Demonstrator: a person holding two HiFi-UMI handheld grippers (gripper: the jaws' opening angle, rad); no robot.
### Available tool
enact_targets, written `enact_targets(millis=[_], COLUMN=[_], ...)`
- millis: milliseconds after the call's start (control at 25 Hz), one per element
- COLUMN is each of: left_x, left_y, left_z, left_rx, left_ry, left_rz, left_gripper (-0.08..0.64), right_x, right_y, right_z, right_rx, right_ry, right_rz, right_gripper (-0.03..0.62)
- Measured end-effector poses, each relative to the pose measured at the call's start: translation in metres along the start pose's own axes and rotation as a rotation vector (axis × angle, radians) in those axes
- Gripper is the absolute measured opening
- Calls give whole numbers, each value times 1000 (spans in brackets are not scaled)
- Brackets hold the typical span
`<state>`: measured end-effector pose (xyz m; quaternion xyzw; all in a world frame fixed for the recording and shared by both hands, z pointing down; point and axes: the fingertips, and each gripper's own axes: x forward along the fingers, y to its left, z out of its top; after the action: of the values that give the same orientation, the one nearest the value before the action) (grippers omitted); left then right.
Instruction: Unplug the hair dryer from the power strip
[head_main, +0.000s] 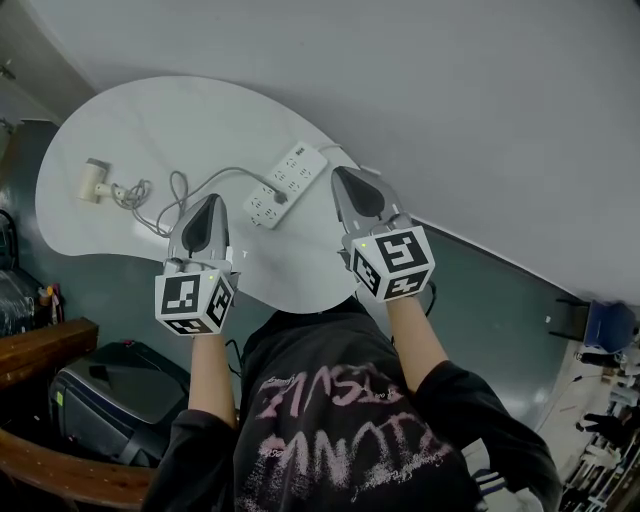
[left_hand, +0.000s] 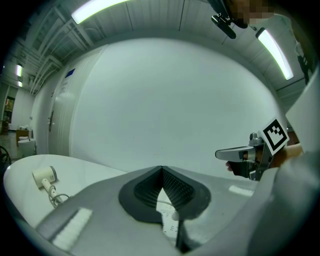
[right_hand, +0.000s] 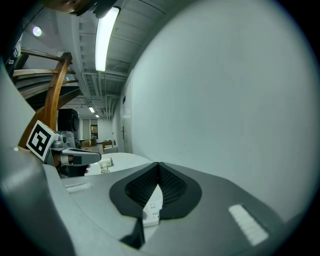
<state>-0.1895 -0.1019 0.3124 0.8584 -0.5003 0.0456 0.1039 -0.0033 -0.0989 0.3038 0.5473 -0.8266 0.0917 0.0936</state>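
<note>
A white power strip (head_main: 285, 184) lies slantwise on the white rounded table (head_main: 150, 120). A dark plug (head_main: 282, 197) sits in it, and its grey cord (head_main: 215, 178) runs left to a loose coil and a cream hair dryer (head_main: 95, 180) near the table's left edge. My left gripper (head_main: 211, 199) hovers over the near edge, left of the strip, with its jaws shut and empty. My right gripper (head_main: 338, 172) hangs just right of the strip, also shut on nothing. The strip (left_hand: 167, 216) shows below the closed tips of the left gripper (left_hand: 161, 170) and below those of the right gripper (right_hand: 158, 164).
A plain grey wall (head_main: 450, 100) stands right behind the table. On the floor at the lower left are a black case (head_main: 110, 390) and wooden furniture (head_main: 40, 340). A blue object (head_main: 610, 325) sits at the far right.
</note>
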Motion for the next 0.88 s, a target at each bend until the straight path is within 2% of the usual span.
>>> enact_targets(millis=[880], left_x=[34], left_y=[-14], left_z=[-6], left_rx=[16], left_ry=[31], left_rz=[65], left_gripper=[2], right_x=[29], right_y=[-31], right_z=[-11], right_rx=[21], right_ry=[37], right_rz=[91], right_gripper=[21])
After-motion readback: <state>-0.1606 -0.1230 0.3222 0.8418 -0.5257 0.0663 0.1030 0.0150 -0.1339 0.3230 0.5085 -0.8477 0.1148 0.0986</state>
